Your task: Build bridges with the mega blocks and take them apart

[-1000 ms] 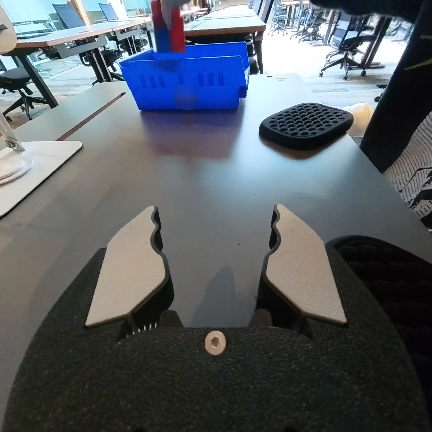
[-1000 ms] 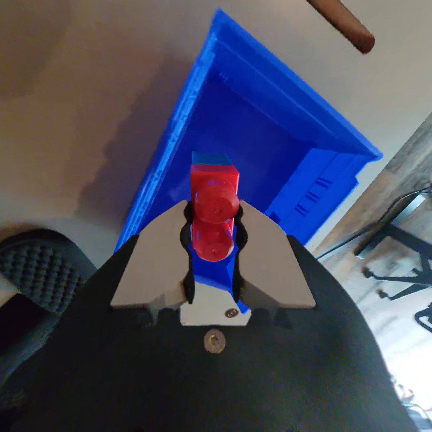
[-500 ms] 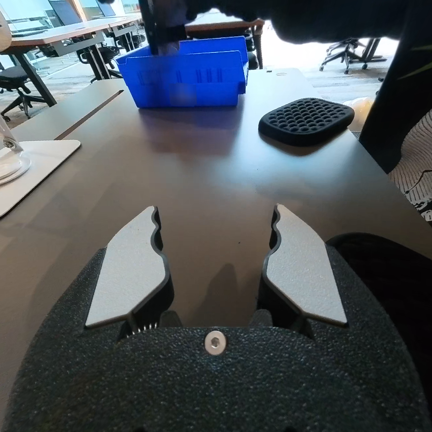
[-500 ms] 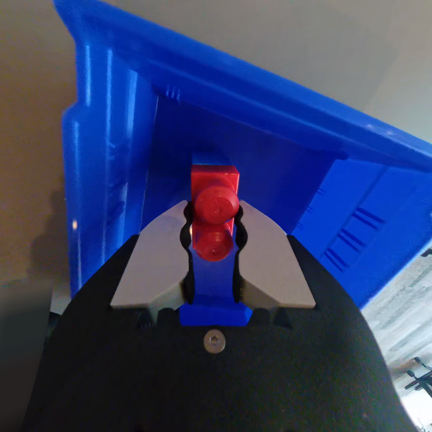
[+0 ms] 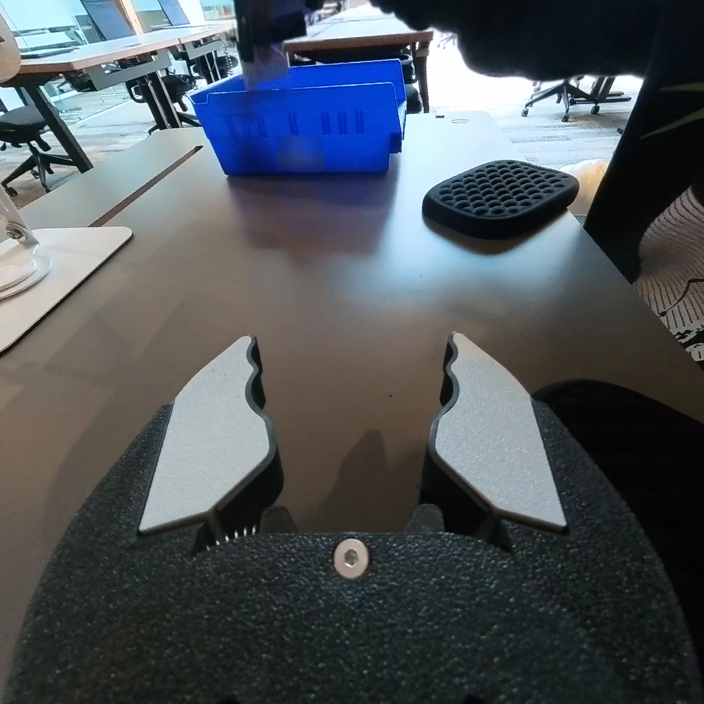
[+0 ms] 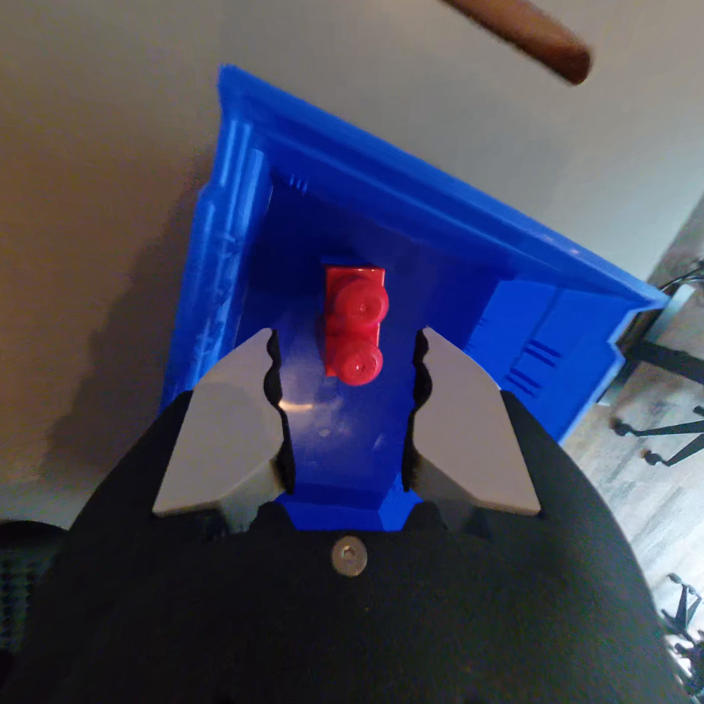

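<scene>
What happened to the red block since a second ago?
The right gripper opened and let go of the red block, which now sits inside the blue bin. The left gripper stayed open over the table, and the black pad did not move.

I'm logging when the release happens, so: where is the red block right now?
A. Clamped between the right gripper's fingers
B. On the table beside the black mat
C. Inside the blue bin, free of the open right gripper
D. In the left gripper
C: the red block sits inside the blue bin, with the right gripper open above it, touching neither finger.
</scene>
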